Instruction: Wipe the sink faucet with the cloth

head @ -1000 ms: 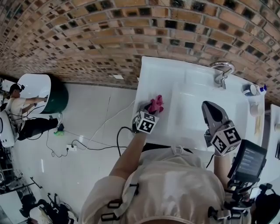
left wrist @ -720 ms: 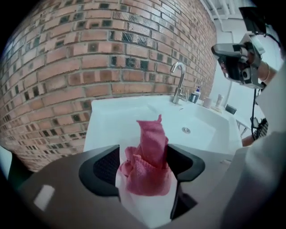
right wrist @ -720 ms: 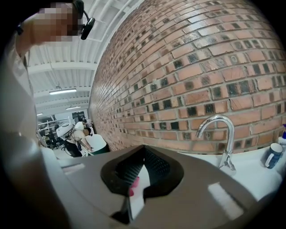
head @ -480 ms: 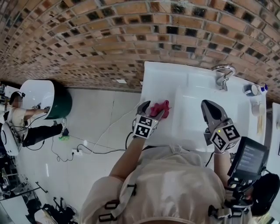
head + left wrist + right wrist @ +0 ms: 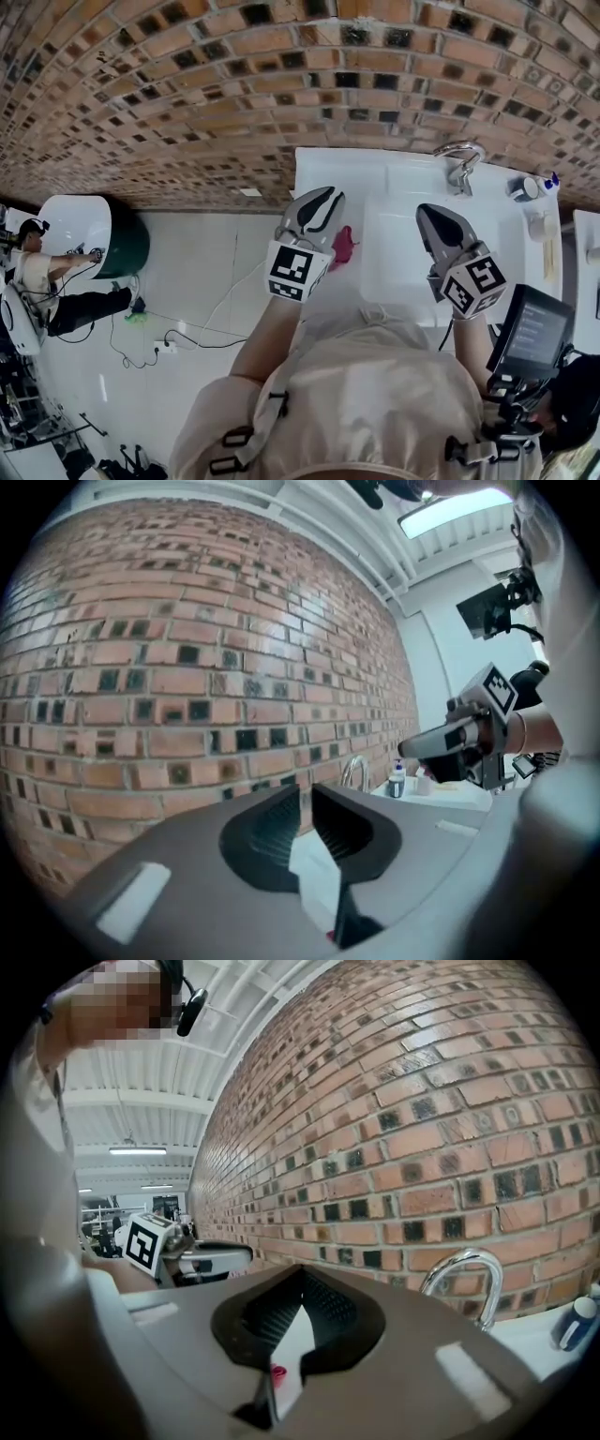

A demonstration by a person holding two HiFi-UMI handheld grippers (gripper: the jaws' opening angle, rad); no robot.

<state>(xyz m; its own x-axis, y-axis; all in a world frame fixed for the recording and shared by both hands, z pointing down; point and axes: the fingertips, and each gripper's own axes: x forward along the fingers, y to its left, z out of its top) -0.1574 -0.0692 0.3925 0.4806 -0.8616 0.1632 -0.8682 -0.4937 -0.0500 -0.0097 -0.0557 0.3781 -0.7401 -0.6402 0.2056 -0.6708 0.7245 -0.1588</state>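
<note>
A brick wall (image 5: 187,84) runs behind a white sink (image 5: 323,169), with pale floor and loose cables off to its left. The cloth (image 5: 343,246), pink and bunched, lies on the flat left part of the sink, beside the basin. In the head view it is partly hidden under the left gripper (image 5: 323,204). The faucet (image 5: 458,159), a curved chrome spout, stands at the back edge against the wall, well apart from the cloth. A small bottle (image 5: 553,183) stands further right.

As I read it, the wiping is not under way — the cloth sits on the sink in neither gripper's hold, and nothing touches the faucet. Nearly all of the task looks left to do: take up the cloth, carry it across the basin to the spout, and rub it down.

The left gripper hangs above the cloth, pointing roughly level at the wall. Its jaws are closing, and the narrow slot between them shows only white sink, so they hold nothing. The right gripper (image 5: 429,220) is over the basin in front of the faucet, its jaws drawn together at the tips — empty as well.
</note>
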